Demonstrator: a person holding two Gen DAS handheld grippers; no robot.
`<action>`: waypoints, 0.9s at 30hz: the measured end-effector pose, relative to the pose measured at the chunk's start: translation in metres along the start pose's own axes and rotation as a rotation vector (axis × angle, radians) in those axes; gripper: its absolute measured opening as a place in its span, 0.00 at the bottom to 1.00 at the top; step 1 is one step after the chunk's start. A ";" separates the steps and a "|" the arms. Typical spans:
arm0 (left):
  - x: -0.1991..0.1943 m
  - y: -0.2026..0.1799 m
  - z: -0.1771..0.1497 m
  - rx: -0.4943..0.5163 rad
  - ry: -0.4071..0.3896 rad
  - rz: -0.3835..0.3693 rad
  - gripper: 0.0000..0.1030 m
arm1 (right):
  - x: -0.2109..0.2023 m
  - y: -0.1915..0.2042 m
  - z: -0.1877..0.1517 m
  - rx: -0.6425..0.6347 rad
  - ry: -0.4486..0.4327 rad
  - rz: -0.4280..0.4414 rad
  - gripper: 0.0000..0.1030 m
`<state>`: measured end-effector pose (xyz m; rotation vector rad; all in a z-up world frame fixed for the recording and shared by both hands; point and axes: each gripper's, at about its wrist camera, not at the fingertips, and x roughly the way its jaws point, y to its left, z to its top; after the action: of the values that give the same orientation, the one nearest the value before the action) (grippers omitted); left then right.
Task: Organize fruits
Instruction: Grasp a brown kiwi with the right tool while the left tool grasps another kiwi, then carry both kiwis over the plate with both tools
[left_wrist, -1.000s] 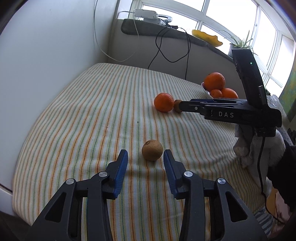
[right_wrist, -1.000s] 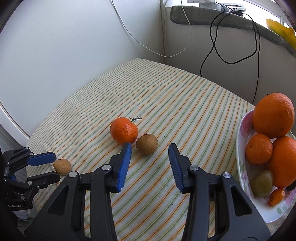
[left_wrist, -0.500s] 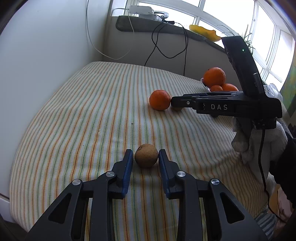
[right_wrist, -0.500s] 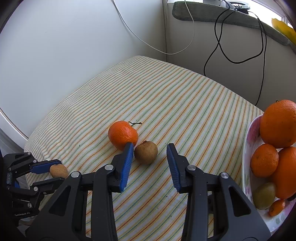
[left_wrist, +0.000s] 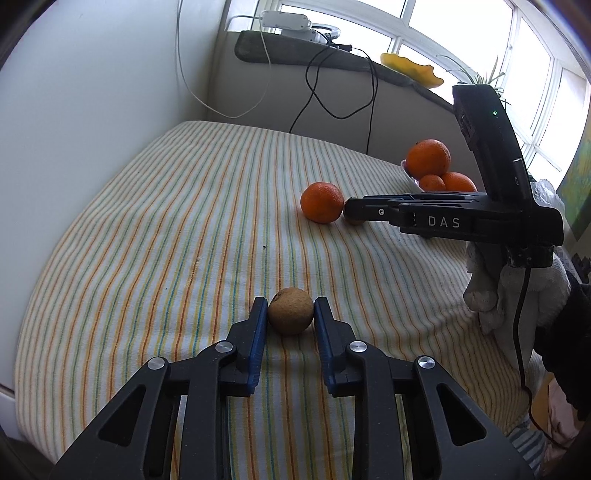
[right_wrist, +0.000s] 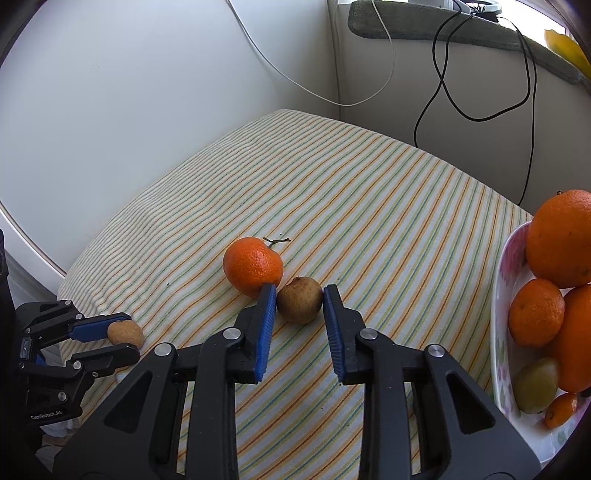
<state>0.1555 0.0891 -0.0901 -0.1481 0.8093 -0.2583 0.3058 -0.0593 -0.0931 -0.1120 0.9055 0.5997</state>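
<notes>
Brown round fruits: two. One (left_wrist: 291, 311) between left gripper's blue pads, one (right_wrist: 299, 305) between right gripper's pads.

Loose mandarin on striped cloth: one (right_wrist: 253, 266), stem attached.

Bowl: one (right_wrist: 499, 332), floral rim, at right edge.

Fruit in bowl, as far as visible: five. Large oranges two (right_wrist: 561, 238), second partly cut off by frame. Mid-size mandarin one (right_wrist: 536, 312). Green-yellow fruit one (right_wrist: 535, 384). Tiny orange fruit one (right_wrist: 560, 405).

Grippers: two, left gripper (left_wrist: 291, 314) and right gripper (right_wrist: 300, 301).

Cables on wall: white one, black at least two.
</notes>
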 end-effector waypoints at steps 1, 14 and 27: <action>0.000 0.000 0.000 -0.001 0.000 0.000 0.23 | -0.002 0.000 0.000 0.001 -0.006 -0.004 0.26; -0.004 -0.015 0.006 0.023 -0.017 -0.010 0.23 | -0.037 -0.002 -0.013 0.010 -0.063 0.000 0.26; -0.005 -0.046 0.016 0.066 -0.034 -0.030 0.23 | -0.082 -0.020 -0.028 0.050 -0.132 -0.007 0.26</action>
<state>0.1561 0.0466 -0.0648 -0.1024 0.7640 -0.3094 0.2586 -0.1220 -0.0508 -0.0297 0.7912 0.5710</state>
